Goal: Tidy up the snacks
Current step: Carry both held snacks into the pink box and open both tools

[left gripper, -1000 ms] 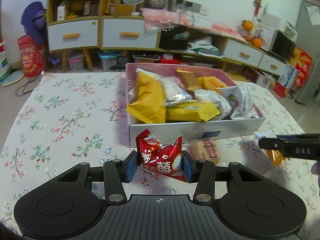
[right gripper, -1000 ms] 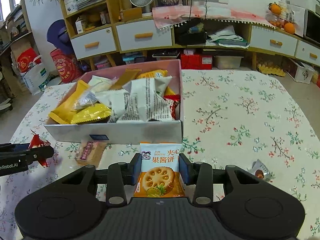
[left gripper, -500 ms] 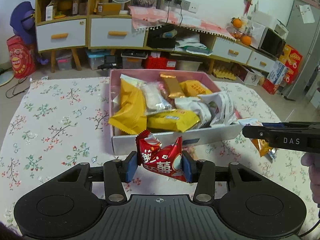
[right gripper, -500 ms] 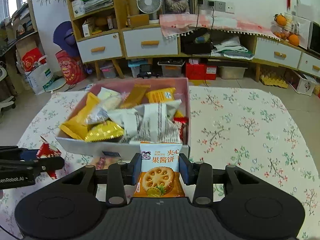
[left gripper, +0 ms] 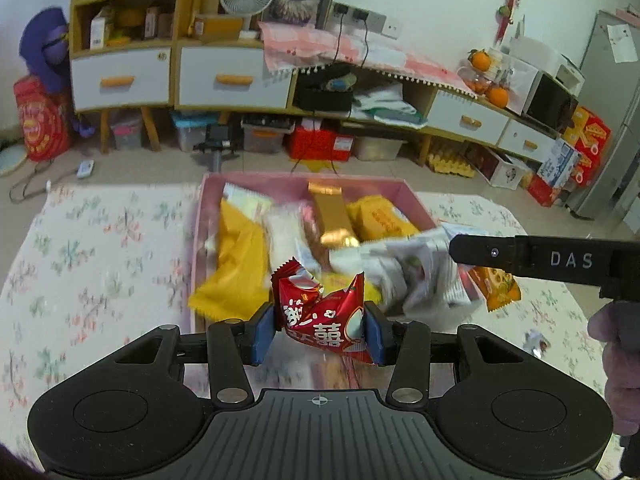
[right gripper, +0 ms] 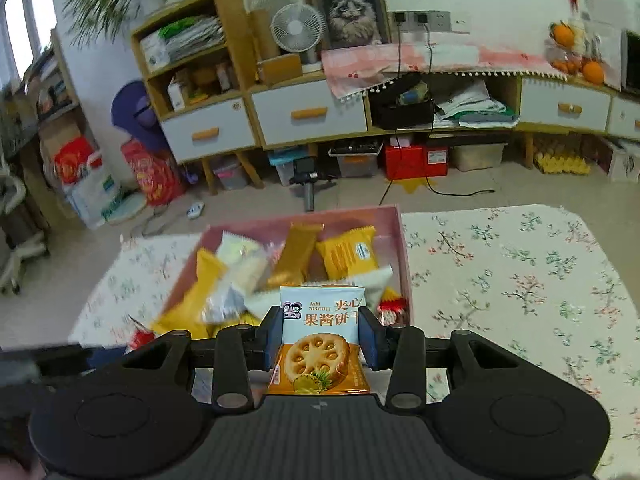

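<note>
Ideally, the left gripper (left gripper: 320, 330), clamped on the red packet (left gripper: 326, 316), and the right gripper (right gripper: 320, 336), clamped on the biscuit pack (right gripper: 320, 336), clear the box (right gripper: 402, 248) wall before letting go over a gap.

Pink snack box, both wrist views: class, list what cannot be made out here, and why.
- Pink box front wall, left wrist view: hidden behind the red packet.
- Packets inside, both views: print lost to motion blur.
- Jam biscuit packet bottom edge, right wrist view: covered by the right gripper body.
</note>
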Motion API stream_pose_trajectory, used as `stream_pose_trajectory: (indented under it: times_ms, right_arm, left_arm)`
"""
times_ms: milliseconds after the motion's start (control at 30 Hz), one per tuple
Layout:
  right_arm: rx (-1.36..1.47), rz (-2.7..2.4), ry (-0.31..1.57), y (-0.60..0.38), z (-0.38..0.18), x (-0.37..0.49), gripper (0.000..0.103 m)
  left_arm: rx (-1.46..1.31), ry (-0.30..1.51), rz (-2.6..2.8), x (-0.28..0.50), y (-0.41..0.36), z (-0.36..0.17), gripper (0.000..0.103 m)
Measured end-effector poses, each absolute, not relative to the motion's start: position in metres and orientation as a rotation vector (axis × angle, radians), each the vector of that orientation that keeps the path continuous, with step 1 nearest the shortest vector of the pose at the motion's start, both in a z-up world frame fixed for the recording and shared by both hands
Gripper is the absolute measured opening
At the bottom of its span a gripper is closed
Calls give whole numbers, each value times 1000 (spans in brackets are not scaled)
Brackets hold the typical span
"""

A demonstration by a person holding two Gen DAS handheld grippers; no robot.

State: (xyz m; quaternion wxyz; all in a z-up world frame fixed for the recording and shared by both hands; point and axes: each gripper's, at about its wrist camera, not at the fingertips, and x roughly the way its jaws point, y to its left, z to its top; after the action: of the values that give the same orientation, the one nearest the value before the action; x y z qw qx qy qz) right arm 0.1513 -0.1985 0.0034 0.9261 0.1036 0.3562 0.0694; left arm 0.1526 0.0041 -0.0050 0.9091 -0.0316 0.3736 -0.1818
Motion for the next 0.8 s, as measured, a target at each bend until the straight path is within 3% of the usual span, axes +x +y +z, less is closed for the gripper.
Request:
stream_pose_trajectory:
  times_ms: [800]
  right_arm:
    - [362,211,726,-223,-28,226,9]
  left_arm:
    - [4,708,-446,232,-33,-36,46]
